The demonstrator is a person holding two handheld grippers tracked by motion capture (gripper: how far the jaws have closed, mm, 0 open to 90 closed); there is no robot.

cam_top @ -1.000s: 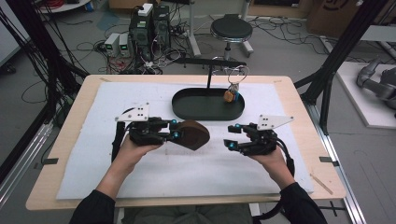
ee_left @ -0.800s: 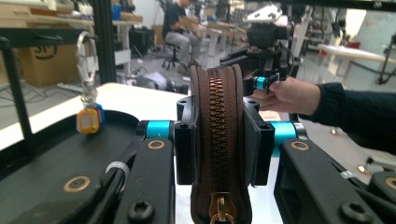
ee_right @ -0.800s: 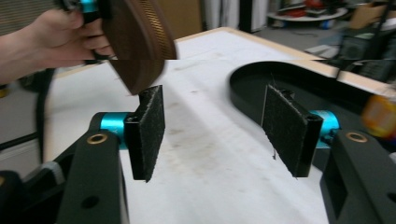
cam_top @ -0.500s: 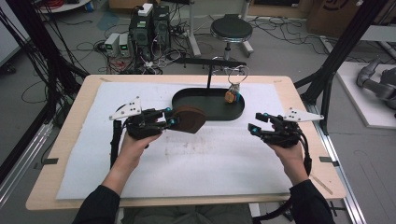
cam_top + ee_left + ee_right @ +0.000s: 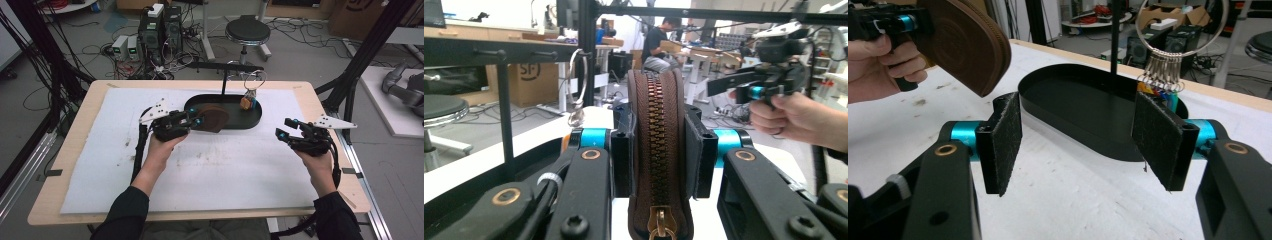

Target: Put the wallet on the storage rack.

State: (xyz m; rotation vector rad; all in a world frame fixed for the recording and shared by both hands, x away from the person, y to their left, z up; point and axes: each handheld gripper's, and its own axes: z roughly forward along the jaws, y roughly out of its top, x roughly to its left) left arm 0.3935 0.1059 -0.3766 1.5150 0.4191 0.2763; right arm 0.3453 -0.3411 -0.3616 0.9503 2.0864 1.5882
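Two grippers: your left gripper (image 5: 196,121) clamps the brown zip pouch (image 5: 214,119) over the black tray's (image 5: 252,119) nine-o'clock end; your right gripper (image 5: 286,128), at three o'clock, gapes empty. Lower the pouch level before you release.

Round black padded stool (image 5: 247,32) on the grey floor beyond the table, stacked computer boxes (image 5: 161,25) left of it, tangled black cables (image 5: 95,50) nearby

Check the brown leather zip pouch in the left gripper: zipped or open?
Zipped. The brown leather zip pouch, clamped in the left gripper, shows its brass zipper teeth meshed along the visible edge.
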